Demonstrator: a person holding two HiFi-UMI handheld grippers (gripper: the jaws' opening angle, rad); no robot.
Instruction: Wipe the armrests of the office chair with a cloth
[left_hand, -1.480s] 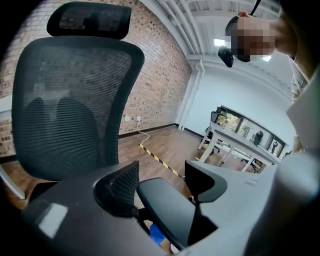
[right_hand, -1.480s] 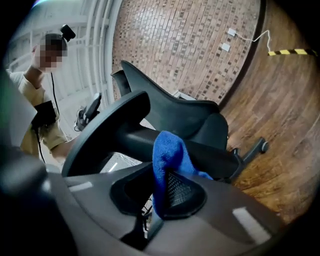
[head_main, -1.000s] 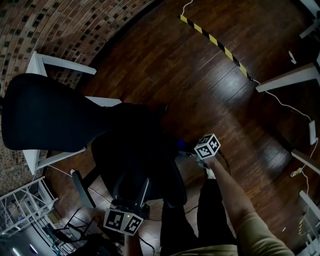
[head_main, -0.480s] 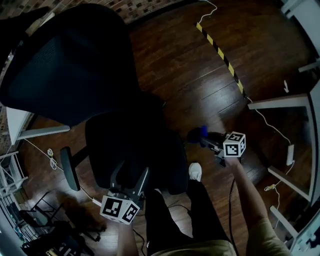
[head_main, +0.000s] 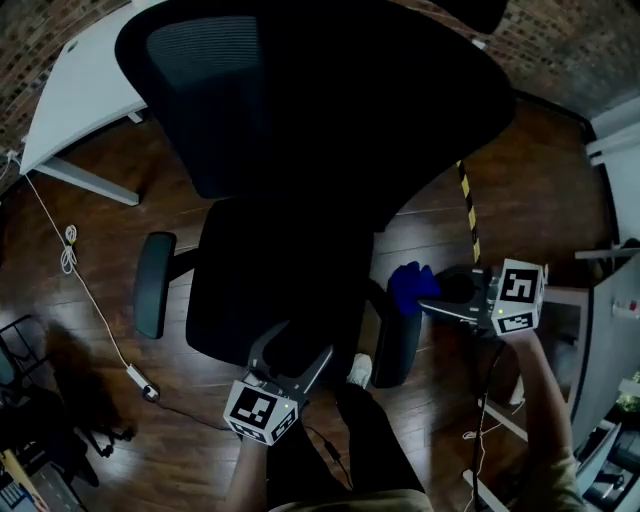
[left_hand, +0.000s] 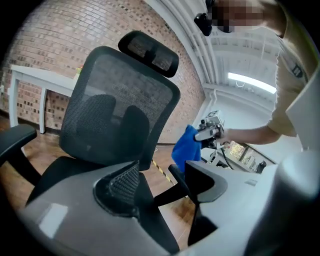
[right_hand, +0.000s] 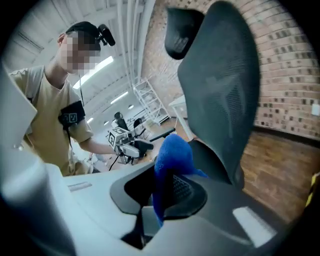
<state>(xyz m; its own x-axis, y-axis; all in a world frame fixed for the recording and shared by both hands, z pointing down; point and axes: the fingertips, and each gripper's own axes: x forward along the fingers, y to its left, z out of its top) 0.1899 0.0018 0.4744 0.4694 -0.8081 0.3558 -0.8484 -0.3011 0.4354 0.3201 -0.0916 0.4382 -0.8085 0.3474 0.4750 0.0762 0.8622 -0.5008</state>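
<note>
Softness rules: limp blue cloth (head_main: 411, 287), clamped by a bunched fold in my right hand-held gripper (head_main: 432, 303), hangs just beside the black office chair's right armrest (head_main: 398, 350); left hand-held gripper (head_main: 292, 363) gapes, empty.

Office chair (head_main: 290, 270): black, with a fine mesh weave on the backrest.
Cloth (head_main: 410, 285): plain bright blue.
Floor (head_main: 540, 170): dark brown wood planks, crossed by tape (head_main: 468, 210) striped yellow and black.
Wall (left_hand: 45, 45): red-brown brick.
Table (head_main: 75, 105): white.
Left gripper (head_main: 293, 343) and right gripper (head_main: 432, 300): white cubes bearing black square markers.
</note>
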